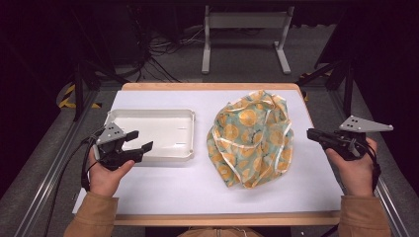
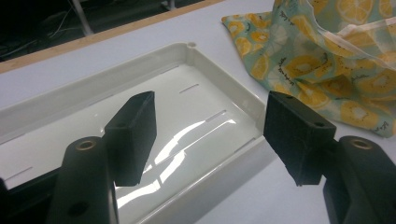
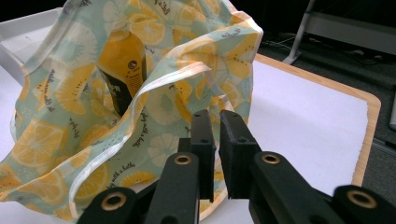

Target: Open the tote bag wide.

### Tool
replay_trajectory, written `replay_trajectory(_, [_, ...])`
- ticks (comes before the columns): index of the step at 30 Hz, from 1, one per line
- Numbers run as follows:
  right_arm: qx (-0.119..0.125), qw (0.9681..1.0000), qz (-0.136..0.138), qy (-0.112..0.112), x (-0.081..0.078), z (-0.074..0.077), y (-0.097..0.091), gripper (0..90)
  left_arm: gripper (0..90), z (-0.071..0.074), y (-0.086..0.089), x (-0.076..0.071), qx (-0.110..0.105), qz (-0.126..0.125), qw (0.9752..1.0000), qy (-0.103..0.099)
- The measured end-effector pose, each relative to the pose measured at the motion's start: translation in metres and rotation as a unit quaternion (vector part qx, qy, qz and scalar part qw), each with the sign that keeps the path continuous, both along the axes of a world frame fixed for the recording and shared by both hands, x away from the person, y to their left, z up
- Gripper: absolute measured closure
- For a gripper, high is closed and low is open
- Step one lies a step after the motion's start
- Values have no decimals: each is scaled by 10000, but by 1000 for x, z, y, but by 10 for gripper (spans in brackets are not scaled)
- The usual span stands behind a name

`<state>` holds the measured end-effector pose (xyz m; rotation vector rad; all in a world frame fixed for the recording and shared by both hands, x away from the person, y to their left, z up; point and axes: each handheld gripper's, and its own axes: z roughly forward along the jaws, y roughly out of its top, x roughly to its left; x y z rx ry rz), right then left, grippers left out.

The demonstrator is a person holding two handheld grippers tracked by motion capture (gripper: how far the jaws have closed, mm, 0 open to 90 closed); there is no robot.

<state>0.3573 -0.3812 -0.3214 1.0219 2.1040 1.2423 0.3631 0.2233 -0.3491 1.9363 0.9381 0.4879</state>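
Observation:
A cloth bag [image 1: 252, 138] printed with lemon slices on pale green lies crumpled on the right half of the white table [image 1: 197, 187]. In the right gripper view the bag [image 3: 70, 116] gapes open, and a yellow bottle [image 3: 123, 65] with a dark label shows inside. My right gripper [image 1: 312, 134] hovers just right of the bag, its jaws shut with nothing between them [image 3: 215, 116]. My left gripper [image 1: 142, 140] stands open over the near left part of a shallow white tray [image 1: 148, 114]. Its jaws [image 2: 210, 107] are spread wide above the empty tray [image 2: 233, 88], with the bag [image 2: 336, 56] beyond.
The table has a wooden rim [image 1: 207, 86] and drops off to a grey floor on every side. A white metal stand [image 1: 244, 22] and loose cables lie on the floor behind it. Bare tabletop runs along the near edge.

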Motion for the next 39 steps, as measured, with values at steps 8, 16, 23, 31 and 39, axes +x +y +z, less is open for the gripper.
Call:
replay_trajectory(8, [8,10000,12,5,-1,1,0,834,349,1,-3,-1,-50,-74,10000,42])
replay_trajectory(16, [19,10000,9,-7,-2,1,-1,827,342,9,-13,-3,-135,-317,9994,79])
replay_trajectory(23, [45,10000,-25,5,-2,1,-3,825,330,20,-29,-7,-104,-675,9976,91])
replay_trajectory(31, [69,10000,-40,55,-2,0,-3,820,325,29,-53,-7,-60,-959,9954,8])
replay_trajectory(39, [91,9999,-55,48,-2,0,-4,813,315,34,-81,-4,-92,-1389,9903,27])
